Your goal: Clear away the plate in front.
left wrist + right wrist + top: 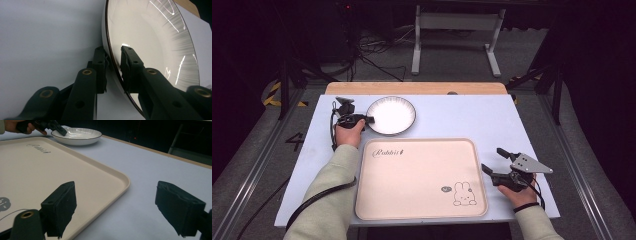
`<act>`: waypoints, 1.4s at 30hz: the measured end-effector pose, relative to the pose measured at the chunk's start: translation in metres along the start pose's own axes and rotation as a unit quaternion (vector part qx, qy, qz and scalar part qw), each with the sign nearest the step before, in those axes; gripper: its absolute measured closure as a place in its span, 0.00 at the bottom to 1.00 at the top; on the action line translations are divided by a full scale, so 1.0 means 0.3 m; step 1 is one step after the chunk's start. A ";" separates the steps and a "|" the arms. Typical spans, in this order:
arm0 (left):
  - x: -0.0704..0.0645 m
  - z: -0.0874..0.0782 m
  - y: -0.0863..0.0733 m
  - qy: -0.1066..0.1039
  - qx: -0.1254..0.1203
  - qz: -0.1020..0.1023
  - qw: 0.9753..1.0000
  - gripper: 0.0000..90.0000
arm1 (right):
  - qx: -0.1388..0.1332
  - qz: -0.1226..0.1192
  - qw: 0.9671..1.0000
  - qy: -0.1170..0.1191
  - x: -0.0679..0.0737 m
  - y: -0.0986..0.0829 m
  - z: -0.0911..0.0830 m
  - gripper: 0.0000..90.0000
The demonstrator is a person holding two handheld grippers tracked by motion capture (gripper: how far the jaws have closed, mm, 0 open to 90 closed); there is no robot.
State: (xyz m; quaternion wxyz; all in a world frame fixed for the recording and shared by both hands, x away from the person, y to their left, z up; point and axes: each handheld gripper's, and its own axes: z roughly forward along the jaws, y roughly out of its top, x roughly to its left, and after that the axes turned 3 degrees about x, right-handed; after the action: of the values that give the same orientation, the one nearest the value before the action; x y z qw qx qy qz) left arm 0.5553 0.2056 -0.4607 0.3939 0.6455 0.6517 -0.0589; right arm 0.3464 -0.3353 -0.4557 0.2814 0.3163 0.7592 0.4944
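The left gripper (pixel 368 120) has its jaws closed on the rim of the plate (pixel 391 115), near the far left corner of the worktop (pixel 452 117). The right gripper (pixel 494 161) rests open beside the tray (pixel 422 175).

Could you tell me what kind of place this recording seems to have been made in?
Probably a lab or workshop set up for recording, not a home. A pale table stands on a grey floor with loose cables and a metal stand behind it, and the left gripper straddles a plate beside a tray.
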 end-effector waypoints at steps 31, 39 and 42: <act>-0.060 -0.046 0.007 -0.032 -0.047 -0.037 0.998 0.91 | -0.001 0.000 1.000 0.000 0.001 0.000 0.000 0.21; -0.097 -0.086 0.014 -0.029 -0.058 -0.016 0.998 0.89 | -0.001 0.002 1.000 0.001 0.001 0.000 0.000 0.21; -0.107 -0.109 0.017 -0.037 -0.061 -0.014 0.997 0.89 | -0.001 0.000 1.000 0.001 0.000 0.000 -0.001 0.21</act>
State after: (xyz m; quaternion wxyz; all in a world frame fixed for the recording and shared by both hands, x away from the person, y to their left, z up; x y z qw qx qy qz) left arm 0.5409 0.1999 -0.4173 0.4552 0.6088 0.6479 -0.0486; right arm 0.3463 -0.3355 -0.4557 0.2807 0.3153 0.7592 0.4954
